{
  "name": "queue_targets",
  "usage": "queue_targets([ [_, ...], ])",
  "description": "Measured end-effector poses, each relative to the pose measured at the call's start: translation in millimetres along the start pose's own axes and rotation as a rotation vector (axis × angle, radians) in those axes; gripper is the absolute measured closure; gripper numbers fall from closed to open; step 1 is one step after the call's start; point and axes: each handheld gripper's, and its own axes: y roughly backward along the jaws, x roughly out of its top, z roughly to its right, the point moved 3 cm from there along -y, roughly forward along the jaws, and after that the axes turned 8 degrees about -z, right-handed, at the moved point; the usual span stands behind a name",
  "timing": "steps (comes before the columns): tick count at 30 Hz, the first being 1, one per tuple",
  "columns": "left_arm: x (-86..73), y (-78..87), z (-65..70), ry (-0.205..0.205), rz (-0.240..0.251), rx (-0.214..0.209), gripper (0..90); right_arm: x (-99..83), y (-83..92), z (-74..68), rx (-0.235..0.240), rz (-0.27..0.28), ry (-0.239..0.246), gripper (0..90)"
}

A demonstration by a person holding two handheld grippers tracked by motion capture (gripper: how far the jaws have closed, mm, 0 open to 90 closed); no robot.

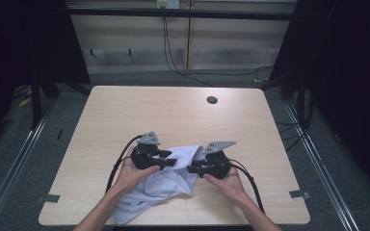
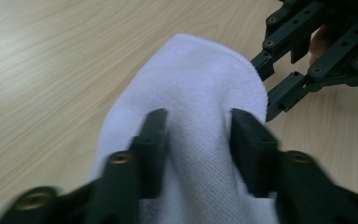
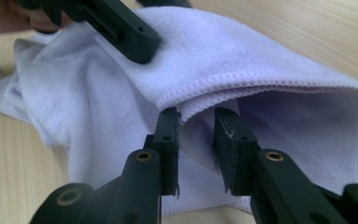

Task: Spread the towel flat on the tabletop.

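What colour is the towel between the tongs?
White with a faint lilac tint, plain, stitched hem; the towel shows best in the right gripper view.

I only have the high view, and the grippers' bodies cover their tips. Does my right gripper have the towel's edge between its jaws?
Observer: Yes. The right gripper has the stitched hem of the towel between its jaws, but a gap shows beside the hem, so it is not clamped.
Operator: And the left one?
Observer: The left gripper straddles a raised fold. Cloth fills the space between its jaws, but I cannot tell whether the pads press on it.
Operator: How close are the two?
Observer: Close. In the left gripper view, the right gripper's tips sit at the towel's rounded edge just beyond that fold.
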Motion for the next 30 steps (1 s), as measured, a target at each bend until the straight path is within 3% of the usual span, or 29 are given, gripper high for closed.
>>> queue_targets([
  [4,-2.8,7.1,-3.1,0.032,0.035,-0.037,81.1,-1.7,-4.8,4.4,0.038,-0.005,-0.030,77.4],
  [6,-3.3,13.5,-4.6,0.036,0.053,-0.040,82.6,-0.8,-5.1,3.3,0.047,0.000,-0.017,86.7],
  [8,-3.4,21.8,-6.3,0.039,0.079,-0.032,83.5,2.5,-0.3,2.9,0.052,0.029,-0.029,89.0],
  [9,-3.4,21.8,-6.3,0.039,0.079,-0.032,83.9,4.5,3.7,3.9,0.040,0.044,-0.034,89.2],
  [12,-3.7,41.2,-10.8,0.073,0.153,-0.044,85.2,9.2,18.9,10.0,0.012,0.085,-0.051,89.4],
  [15,-6.4,56.5,-13.8,0.092,0.198,-0.039,85.6,10.6,35.6,20.1,0.010,0.132,-0.092,89.5],
  [19,-8.9,72.8,-18.5,0.103,0.240,-0.020,85.9,11.2,49.1,25.8,0.000,0.154,-0.106,89.5],
  [21,-9.9,90.5,-26.0,0.143,0.306,-0.020,85.9,15.0,62.5,27.9,0.004,0.176,-0.105,89.5],
  [24,-9.1,104.5,-31.8,0.176,0.339,0.008,86.1,23.2,76.6,31.7,0.008,0.198,-0.120,89.6],
  [27,-7.3,112.8,-34.4,0.186,0.359,0.026,86.3,30.1,86.0,35.1,-0.007,0.210,-0.128,89.6],
  [28,-6.3,123.2,-36.4,0.195,0.401,0.038,86.3,36.8,95.7,39.0,-0.019,0.221,-0.136,89.6],
  [30,-6.5,129.1,-37.0,0.195,0.425,0.038,86.3,39.7,100.5,41.2,-0.025,0.226,-0.136,89.6],
])
